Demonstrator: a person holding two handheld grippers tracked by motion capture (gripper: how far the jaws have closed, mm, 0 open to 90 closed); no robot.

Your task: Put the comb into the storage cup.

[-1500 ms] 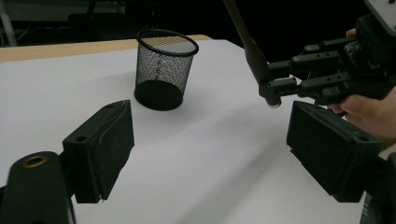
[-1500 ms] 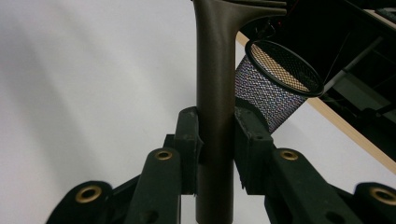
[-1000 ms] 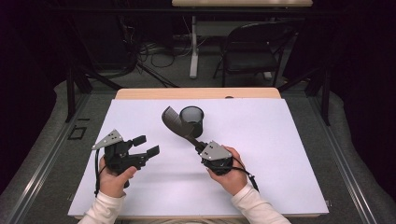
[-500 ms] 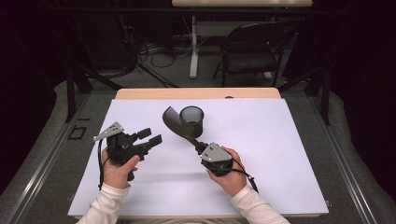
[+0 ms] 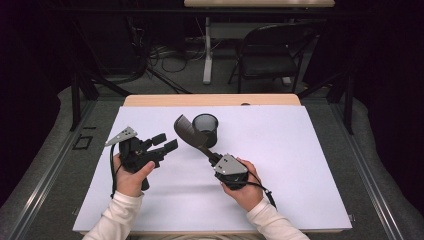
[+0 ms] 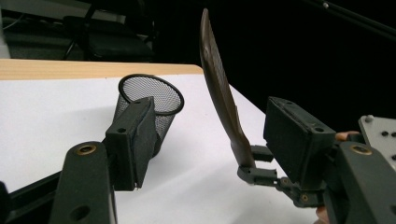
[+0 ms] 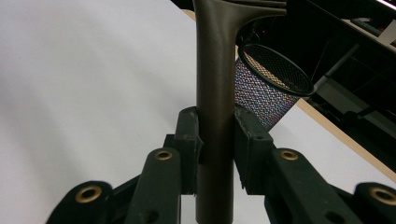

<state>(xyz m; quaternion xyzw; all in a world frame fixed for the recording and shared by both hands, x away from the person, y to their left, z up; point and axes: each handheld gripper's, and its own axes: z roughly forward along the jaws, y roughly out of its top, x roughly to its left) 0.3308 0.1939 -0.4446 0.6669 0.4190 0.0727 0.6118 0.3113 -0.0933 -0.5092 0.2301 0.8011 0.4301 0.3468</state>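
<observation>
A person sits at a table with a white top. Each hand holds a black gripper.

In the high view, the right gripper is just below the middle of the picture. Its jaws are pressed tight on the handle of a brown spatula. The spatula sticks up and to the left from the jaws. Its wide end is in the air, just left of a black mesh cup. The cup stands upright on the table, a little above the middle of the picture. I cannot tell if the spatula touches the cup.

In the right gripper view, the handle of the spatula runs straight up the middle, with one jaw on each side squeezing it. The cup is to the upper right, behind the handle.

The left gripper is at the left middle of the high view, up off the table. Its jaws have just been closing, but they have a gap with nothing in it. They point right, toward the spatula and cup.

In the left gripper view, the cup is behind the left jaw. The spatula stands tall in the middle, with the right gripper holding its bottom end at the lower right.
</observation>
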